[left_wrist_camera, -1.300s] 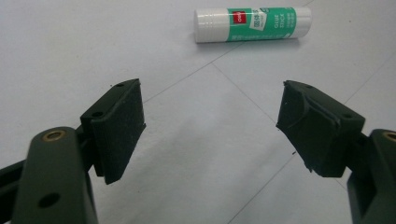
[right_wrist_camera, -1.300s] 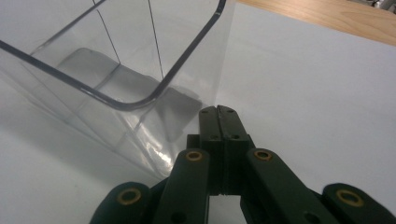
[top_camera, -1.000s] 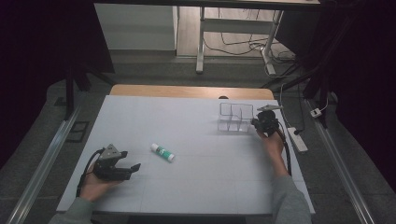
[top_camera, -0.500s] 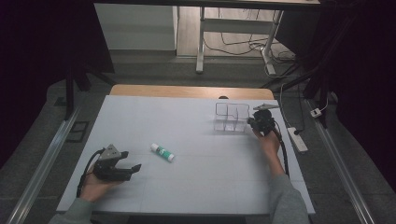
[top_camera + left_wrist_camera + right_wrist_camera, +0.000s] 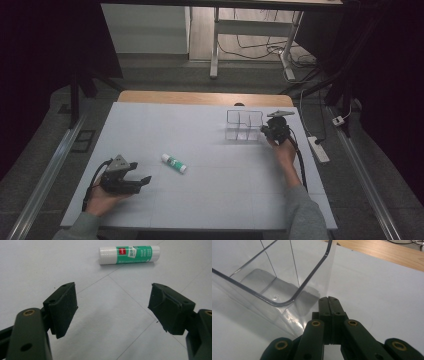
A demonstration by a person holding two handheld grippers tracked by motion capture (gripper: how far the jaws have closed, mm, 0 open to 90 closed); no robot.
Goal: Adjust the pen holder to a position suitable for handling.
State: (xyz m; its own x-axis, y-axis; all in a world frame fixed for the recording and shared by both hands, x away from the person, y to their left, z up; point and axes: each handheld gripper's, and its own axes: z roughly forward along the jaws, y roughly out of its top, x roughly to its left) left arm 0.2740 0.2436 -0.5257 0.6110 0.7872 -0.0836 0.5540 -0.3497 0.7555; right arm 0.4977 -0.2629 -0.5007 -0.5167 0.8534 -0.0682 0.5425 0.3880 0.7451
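White board covers the table [image 5: 210,200], with a strip of bare wood showing along its far edge and dark floor, cables and desk legs beyond.

At the far right of the board stands a clear plastic organizer [image 5: 243,125], an open-topped box split into compartments by thin walls. The right gripper [image 5: 274,131] sits just beside its right end, held by the person's right hand [image 5: 284,150]. In the right gripper view the two black jaws are pressed flat together, and their tips meet the rounded near corner of the clear plastic organizer [image 5: 274,287]; whether they pinch the thin wall or only touch it, I cannot tell. The compartments seen through the plastic hold nothing.

Near the left front corner, the left gripper [image 5: 131,179] lies low over the board in the person's left hand [image 5: 102,197], its jaws pointing right. In the left gripper view its jaws are spread wide with bare board between the pads [image 5: 63,308]. A glue stick [image 5: 129,255], white with a green label, lies on its side ahead of the jaws and apart from them. From the high view the glue stick [image 5: 173,163] rests on the board between the two grippers, nearer the left one and well apart from the organizer.
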